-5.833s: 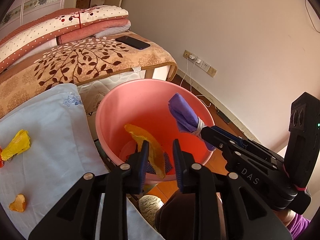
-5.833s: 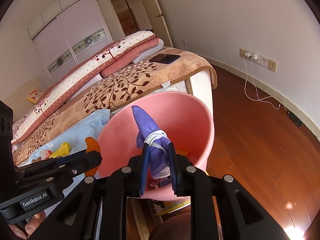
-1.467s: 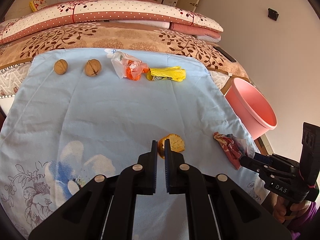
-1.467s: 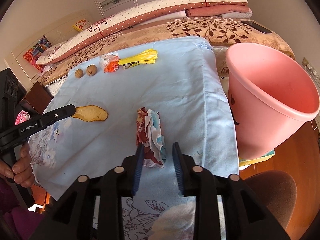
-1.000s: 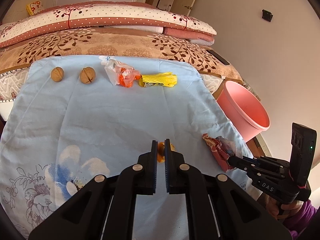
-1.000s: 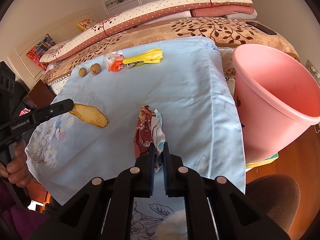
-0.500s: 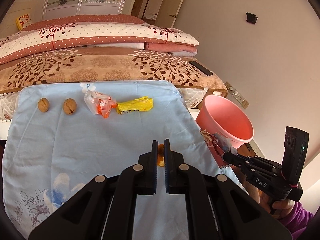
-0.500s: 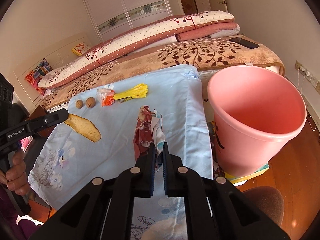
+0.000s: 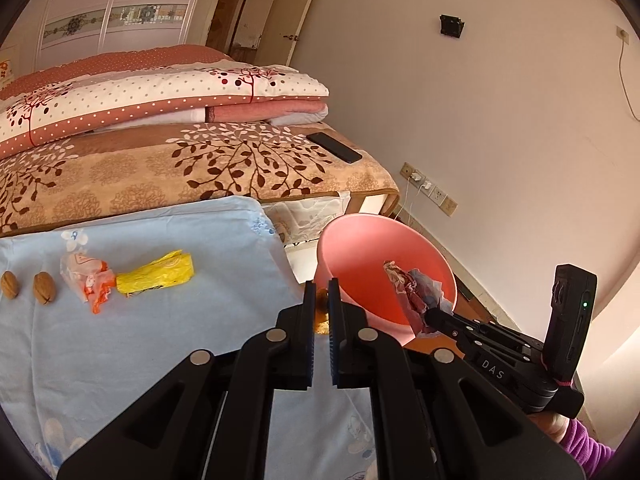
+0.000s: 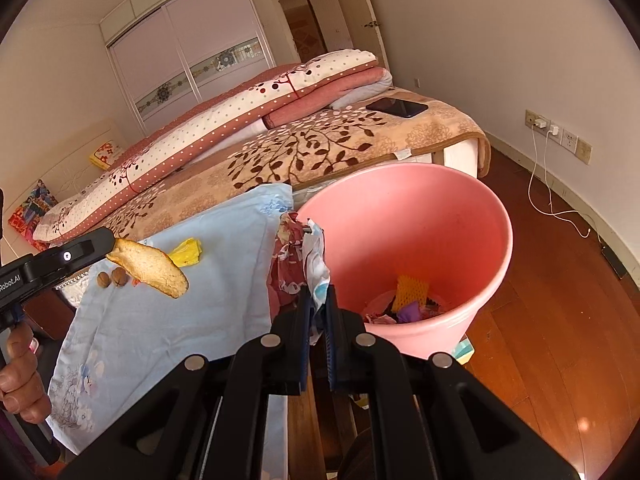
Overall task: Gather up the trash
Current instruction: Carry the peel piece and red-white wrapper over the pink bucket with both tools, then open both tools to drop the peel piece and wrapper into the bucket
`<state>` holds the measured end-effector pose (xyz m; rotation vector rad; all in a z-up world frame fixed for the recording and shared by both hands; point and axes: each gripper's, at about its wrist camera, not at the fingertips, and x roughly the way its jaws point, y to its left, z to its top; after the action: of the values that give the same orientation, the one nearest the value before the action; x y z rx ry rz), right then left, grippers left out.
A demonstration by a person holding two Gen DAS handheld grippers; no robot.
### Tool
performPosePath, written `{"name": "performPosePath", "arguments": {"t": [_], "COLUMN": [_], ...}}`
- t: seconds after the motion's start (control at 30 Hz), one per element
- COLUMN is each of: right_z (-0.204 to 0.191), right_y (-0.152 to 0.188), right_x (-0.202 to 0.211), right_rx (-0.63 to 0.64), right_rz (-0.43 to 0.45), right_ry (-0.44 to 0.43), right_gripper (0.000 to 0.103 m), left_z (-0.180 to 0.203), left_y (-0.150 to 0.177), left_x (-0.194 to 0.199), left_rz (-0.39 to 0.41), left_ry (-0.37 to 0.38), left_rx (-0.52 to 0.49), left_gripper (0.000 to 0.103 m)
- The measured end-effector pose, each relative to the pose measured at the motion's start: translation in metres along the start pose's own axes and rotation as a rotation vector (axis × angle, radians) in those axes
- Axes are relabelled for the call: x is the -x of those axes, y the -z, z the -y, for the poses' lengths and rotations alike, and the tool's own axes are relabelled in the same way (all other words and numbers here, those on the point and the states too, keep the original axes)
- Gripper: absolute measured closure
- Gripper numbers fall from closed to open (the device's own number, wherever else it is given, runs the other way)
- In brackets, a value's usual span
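Both grippers are clamped on trash: the right gripper (image 10: 316, 320) pinches a crumpled wrapper (image 10: 298, 264) at the near rim of the pink bucket (image 10: 460, 248), while the left gripper (image 9: 320, 312) grips what looks like an orange peel (image 10: 150, 266) above the blue cloth (image 9: 160, 340), where a yellow wrapper (image 9: 158, 274) and two walnuts (image 9: 26, 286) lie.

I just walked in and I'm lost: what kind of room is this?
A home bedroom, most likely. There is a bed piled with folded quilts, a sliding-door wardrobe behind it, and a phone lying on the blanket.
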<state>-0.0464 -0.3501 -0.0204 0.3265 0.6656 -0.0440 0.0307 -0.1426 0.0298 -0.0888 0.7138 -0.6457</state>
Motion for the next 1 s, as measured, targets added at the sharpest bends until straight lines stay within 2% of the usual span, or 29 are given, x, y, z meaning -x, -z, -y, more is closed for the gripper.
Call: {"name": "performPosePath", "arguments": {"t": [0.37, 0.6, 0.7, 0.73, 0.83, 1.0], "right_z": [0.047, 0.064, 0.069, 0.07, 0.071, 0.07], "right_y": [-0.006, -0.005, -0.005, -0.005, -0.006, -0.006], "right_x": [-0.009, -0.014, -0.015, -0.015, -0.017, -0.017], "right_rx": [-0.064, -0.089, -0.099, -0.101, -0.102, -0.107], "right_rz": [0.002, -0.002, -0.002, -0.002, 0.0, 0.006], "right_ry": [0.078, 0.099, 0.101, 0.102, 0.103, 0.103], "right_gripper": [0.097, 0.097, 0.097, 0.096, 0.096, 0.093], "left_z": [0.05, 0.061, 0.064, 0.064, 0.063, 0.064], "left_y": [-0.014, -0.011, -0.01, -0.01, -0.009, -0.007], "left_x": [-0.075, -0.105, -0.113, -0.115, -0.114, -0.11], "left_rz": [-0.065, -0.092, -0.128, -0.138, -0.133, -0.133], "left_ry": [0.029, 0.028, 0.034, 0.036, 0.041, 0.041], "left_rx": [-0.078, -0.083, -0.082, -0.082, -0.072, -0.064], "left_gripper": [0.098, 0.098, 0.097, 0.094, 0.067, 0.065]}}
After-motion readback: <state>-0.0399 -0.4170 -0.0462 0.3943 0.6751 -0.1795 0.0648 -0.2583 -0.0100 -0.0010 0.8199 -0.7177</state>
